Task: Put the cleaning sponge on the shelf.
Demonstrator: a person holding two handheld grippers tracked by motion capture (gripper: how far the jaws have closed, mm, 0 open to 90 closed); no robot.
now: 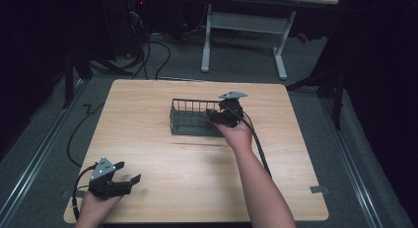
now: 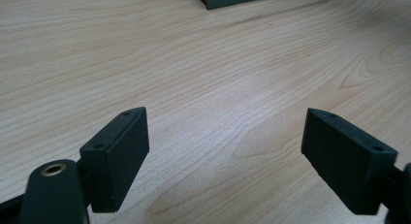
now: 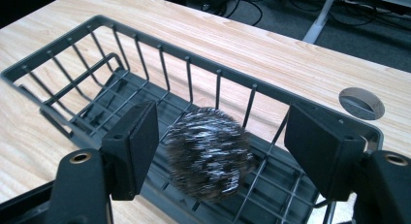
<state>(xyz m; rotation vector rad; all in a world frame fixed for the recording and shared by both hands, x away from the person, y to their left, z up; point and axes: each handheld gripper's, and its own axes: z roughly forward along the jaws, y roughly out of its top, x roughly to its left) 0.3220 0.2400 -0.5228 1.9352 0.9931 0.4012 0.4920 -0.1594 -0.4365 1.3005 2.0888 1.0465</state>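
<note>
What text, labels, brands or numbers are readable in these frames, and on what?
None. No print shows on the wire basket, the fuzzy ball in it, the wooden table, the left gripper or the right gripper. Background gear beyond the table is too dark and small to read.

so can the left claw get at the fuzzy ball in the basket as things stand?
Probably not without a long move: the left claw sits open at the table's near left corner, while the fuzzy ball lies in the basket, with the right claw straddling it.
</note>
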